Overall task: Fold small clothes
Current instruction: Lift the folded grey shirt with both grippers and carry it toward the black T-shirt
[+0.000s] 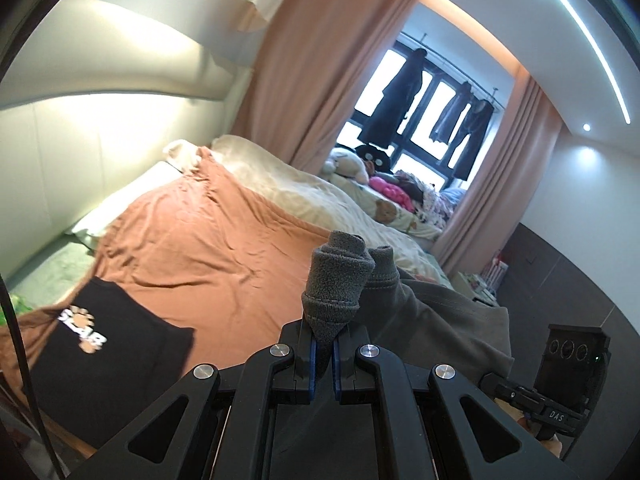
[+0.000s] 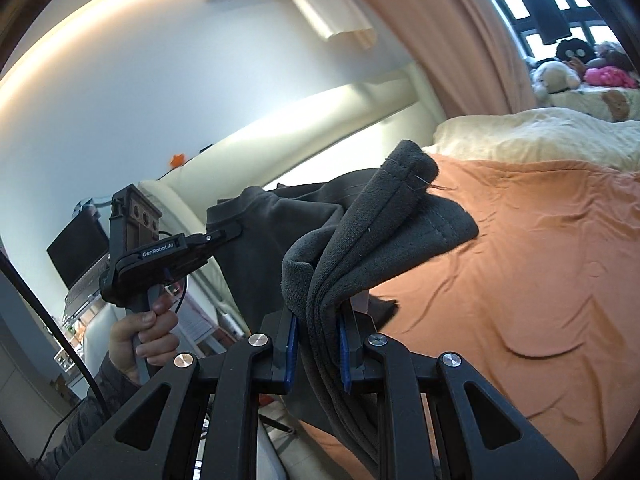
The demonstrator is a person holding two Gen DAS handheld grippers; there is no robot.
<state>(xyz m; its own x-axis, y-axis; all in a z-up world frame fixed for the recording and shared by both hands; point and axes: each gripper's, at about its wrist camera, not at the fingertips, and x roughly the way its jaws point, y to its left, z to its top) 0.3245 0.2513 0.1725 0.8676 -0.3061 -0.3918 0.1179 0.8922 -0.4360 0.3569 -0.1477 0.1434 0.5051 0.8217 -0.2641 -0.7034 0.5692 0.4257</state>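
1. Dark grey fleece garment (image 2: 280, 232), held in the air over the bed's orange sheet (image 2: 520, 280); its long axis runs stretched between the two grippers.
2. Left gripper (image 1: 324, 354): clamped on a bunched hem that stands up past the fingertips.
3. Right gripper (image 2: 318, 354): clamped on thick folded layers, tilted slightly downward.
4. Hand (image 2: 140, 340): grips the left gripper's handle, fingers curled.
5. Folded black printed shirt (image 1: 108, 356): lies on the sheet, well apart.

I can't see my left gripper's (image 1: 324, 354) fingertips: grey garment (image 1: 340, 280) folds bury them. The black shirt (image 1: 108, 364) runs off frame, its logo blurred. Window clothes (image 1: 394, 96) are only silhouettes.
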